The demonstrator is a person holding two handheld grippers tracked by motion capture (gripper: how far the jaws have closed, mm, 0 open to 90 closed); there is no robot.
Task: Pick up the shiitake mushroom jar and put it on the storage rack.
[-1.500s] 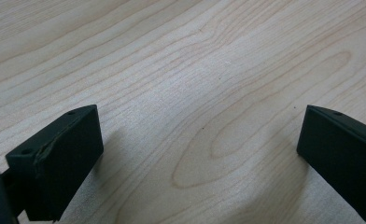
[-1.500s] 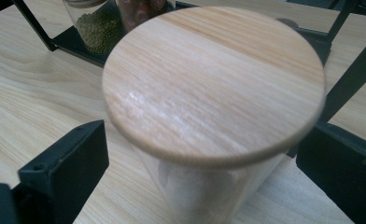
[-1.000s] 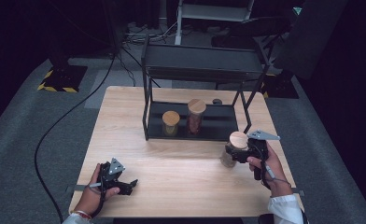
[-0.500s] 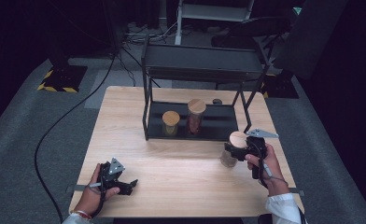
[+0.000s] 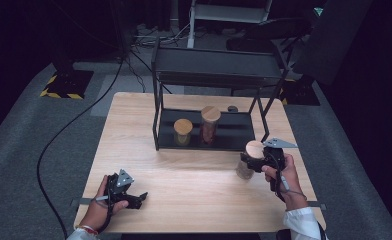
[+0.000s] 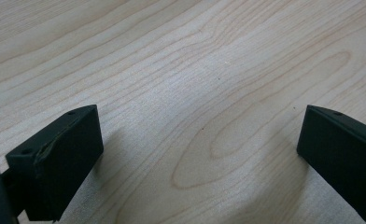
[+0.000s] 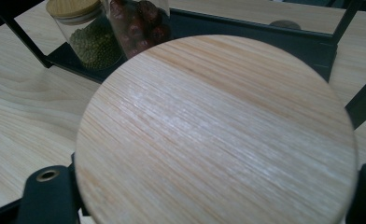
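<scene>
A glass jar with a round wooden lid stands on the wooden table at the right, just in front of the black rack. My right gripper grips it below the lid from the right. Its jaws have just been closing with the jar between them. In the right gripper view the lid is close up, with a black finger against each side. My left gripper rests on the table at the near left, its jaws open over bare wood.
A black two-level rack stands at the table's middle back. On its lower shelf are a jar of green beans and a taller jar of red fruit. A small dark object lies behind it.
The right gripper's jaws have closed in on the jar. Both hands have stayed where they were.
</scene>
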